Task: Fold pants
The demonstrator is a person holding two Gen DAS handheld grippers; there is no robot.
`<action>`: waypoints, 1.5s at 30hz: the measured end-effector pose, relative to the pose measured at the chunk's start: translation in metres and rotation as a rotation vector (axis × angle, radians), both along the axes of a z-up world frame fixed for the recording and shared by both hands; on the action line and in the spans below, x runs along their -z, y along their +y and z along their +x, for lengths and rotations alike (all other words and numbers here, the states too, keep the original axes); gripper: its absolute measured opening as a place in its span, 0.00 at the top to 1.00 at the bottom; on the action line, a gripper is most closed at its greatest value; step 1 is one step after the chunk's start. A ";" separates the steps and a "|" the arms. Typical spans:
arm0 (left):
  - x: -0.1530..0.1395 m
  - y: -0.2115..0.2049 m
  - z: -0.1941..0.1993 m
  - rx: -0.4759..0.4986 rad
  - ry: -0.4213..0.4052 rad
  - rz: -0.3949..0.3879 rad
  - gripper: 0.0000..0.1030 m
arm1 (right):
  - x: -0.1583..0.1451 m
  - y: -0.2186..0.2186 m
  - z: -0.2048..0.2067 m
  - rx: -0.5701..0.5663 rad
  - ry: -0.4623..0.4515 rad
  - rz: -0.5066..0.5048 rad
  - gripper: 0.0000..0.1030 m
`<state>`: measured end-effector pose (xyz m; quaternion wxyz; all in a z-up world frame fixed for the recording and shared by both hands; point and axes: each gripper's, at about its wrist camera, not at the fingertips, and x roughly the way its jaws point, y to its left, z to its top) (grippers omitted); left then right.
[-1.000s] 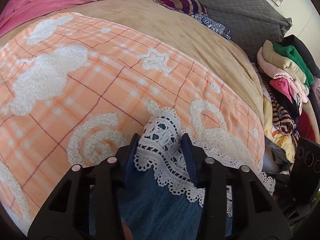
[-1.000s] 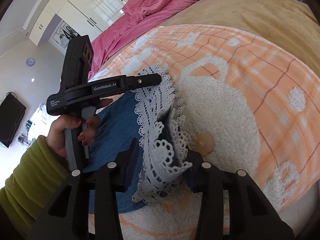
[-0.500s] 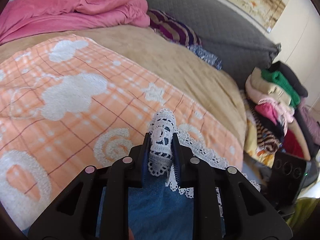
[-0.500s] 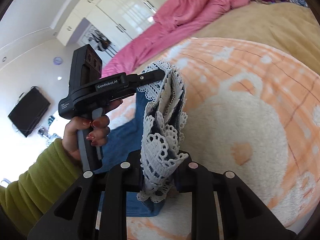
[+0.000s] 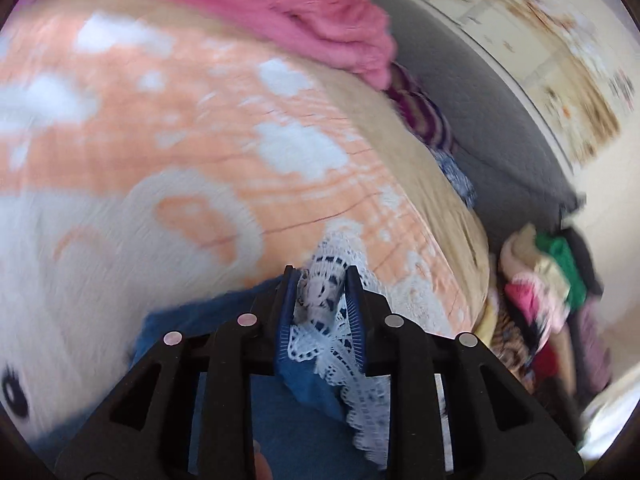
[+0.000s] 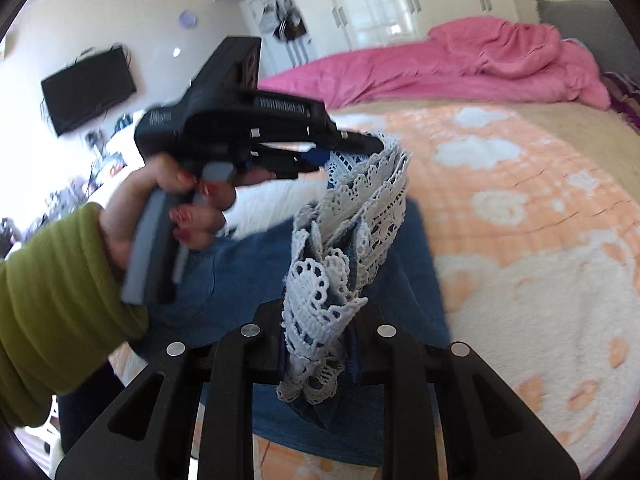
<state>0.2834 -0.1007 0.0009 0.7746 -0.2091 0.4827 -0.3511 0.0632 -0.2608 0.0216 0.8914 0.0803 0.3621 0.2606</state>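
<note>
Blue denim pants (image 6: 240, 276) edged in white openwork lace (image 6: 360, 216); fleecy orange-and-white blanket (image 6: 520, 208) beneath; matt black plastic left gripper (image 6: 352, 152); ribbed green knit sleeve (image 6: 52, 300); glossy wardrobe doors (image 6: 400, 0).

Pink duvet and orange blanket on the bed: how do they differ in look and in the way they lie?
The pink duvet is plain, while the orange blanket is checked with fluffy white shapes. The pink duvet lies bunched and rumpled at the far side of the bed; the orange blanket is spread fairly flat. The denim pants hang over the orange blanket, not over the pink duvet. Both rest on the same tan bedcover.
</note>
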 end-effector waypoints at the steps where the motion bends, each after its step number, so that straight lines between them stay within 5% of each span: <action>1: 0.005 0.018 -0.002 -0.046 0.042 -0.071 0.76 | 0.005 0.007 -0.002 -0.024 0.002 -0.018 0.78; 4: 0.010 0.057 -0.017 -0.151 0.078 -0.150 0.56 | 0.009 0.025 -0.007 -0.088 -0.016 -0.064 0.76; 6: 0.011 0.077 -0.032 -0.196 0.081 -0.204 0.55 | 0.007 0.037 -0.011 -0.148 -0.040 -0.081 0.64; 9: 0.021 0.090 -0.051 -0.218 0.111 -0.224 0.38 | 0.011 0.056 -0.018 -0.253 -0.059 -0.102 0.42; 12: 0.031 0.092 -0.062 -0.223 0.102 -0.231 0.37 | 0.012 0.062 -0.027 -0.335 -0.079 -0.115 0.30; 16: 0.035 0.091 -0.063 -0.229 0.056 -0.185 0.37 | -0.005 0.029 -0.020 -0.322 -0.033 0.070 0.19; 19: 0.035 0.085 -0.059 -0.175 0.035 -0.174 0.37 | -0.026 -0.015 0.009 -0.189 -0.036 0.190 0.14; 23: 0.037 0.071 -0.053 -0.145 0.005 -0.112 0.39 | -0.027 -0.053 0.069 0.008 0.056 0.165 0.14; 27: 0.036 0.056 -0.052 -0.123 -0.046 -0.024 0.66 | -0.004 -0.062 0.127 0.079 0.178 0.096 0.21; 28: 0.037 0.056 -0.053 -0.118 -0.054 -0.013 0.80 | 0.003 -0.062 0.137 0.081 0.202 0.090 0.23; 32: 0.036 0.056 -0.053 -0.096 -0.070 -0.036 0.85 | 0.031 -0.052 0.154 0.036 0.297 0.115 0.27; 34: 0.029 0.055 -0.052 -0.089 -0.102 -0.040 0.86 | 0.044 -0.046 0.158 -0.033 0.365 0.153 0.51; 35: 0.024 0.056 -0.054 -0.087 -0.122 -0.043 0.86 | 0.046 -0.043 0.157 -0.064 0.386 0.183 0.79; 36: 0.020 0.057 -0.055 -0.086 -0.139 -0.043 0.86 | 0.046 -0.042 0.155 -0.089 0.370 0.206 0.86; 39: 0.015 0.059 -0.054 -0.106 -0.182 0.024 0.86 | 0.024 -0.054 0.141 -0.044 0.308 0.266 0.88; 43: 0.032 0.062 -0.045 -0.152 -0.100 0.075 0.83 | 0.017 -0.042 0.137 0.020 0.213 0.056 0.87; 45: 0.037 0.062 -0.045 -0.174 -0.079 0.123 0.75 | 0.026 -0.033 0.137 0.045 0.211 -0.048 0.73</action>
